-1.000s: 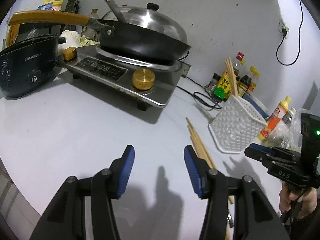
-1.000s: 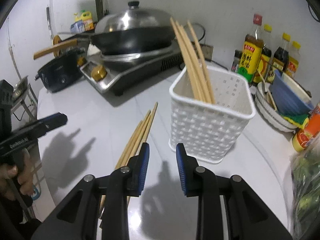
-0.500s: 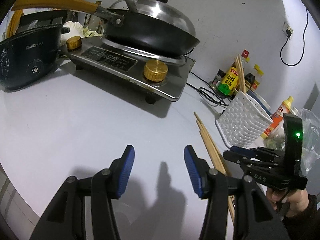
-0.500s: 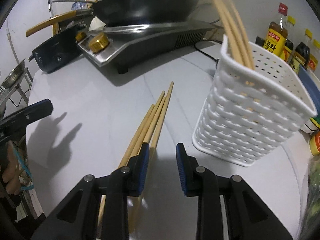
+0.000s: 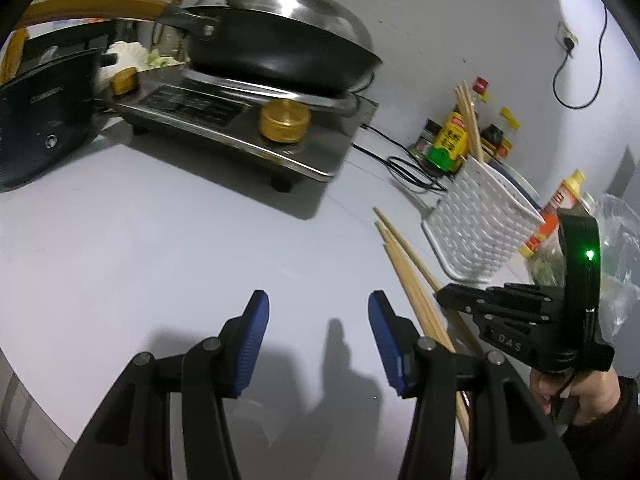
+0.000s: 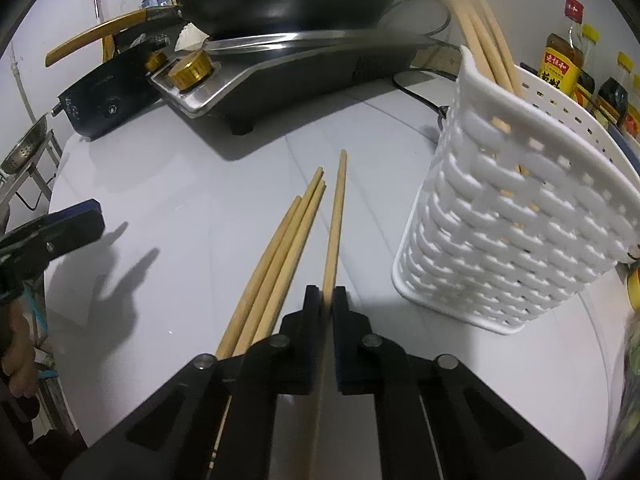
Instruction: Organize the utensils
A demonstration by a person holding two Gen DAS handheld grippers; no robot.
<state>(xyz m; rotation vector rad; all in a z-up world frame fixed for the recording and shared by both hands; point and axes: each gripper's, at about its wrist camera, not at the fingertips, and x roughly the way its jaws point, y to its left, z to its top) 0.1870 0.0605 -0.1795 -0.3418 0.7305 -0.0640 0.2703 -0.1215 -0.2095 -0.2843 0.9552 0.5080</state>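
Note:
My right gripper (image 6: 327,294) is shut on one wooden chopstick (image 6: 335,216) that points ahead along the white table. Three loose chopsticks (image 6: 280,248) lie just left of it. The white woven utensil basket (image 6: 508,224) stands to the right and holds several upright chopsticks (image 6: 476,20). My left gripper (image 5: 318,320) is open and empty over bare table. In the left wrist view the loose chopsticks (image 5: 408,272) lie to its right, with the right gripper (image 5: 444,294) over them and the basket (image 5: 480,224) beyond.
A steel stove (image 5: 240,120) with a lidded black wok (image 5: 280,48) stands at the back. A dark appliance (image 5: 36,116) sits at the left. Sauce bottles (image 6: 560,60) and a power cord (image 5: 404,160) are behind the basket. A plastic bag (image 5: 616,248) lies at the right.
My right gripper has lowered onto the loose chopsticks and shut on the rightmost one. My left gripper has drifted slightly and stays open.

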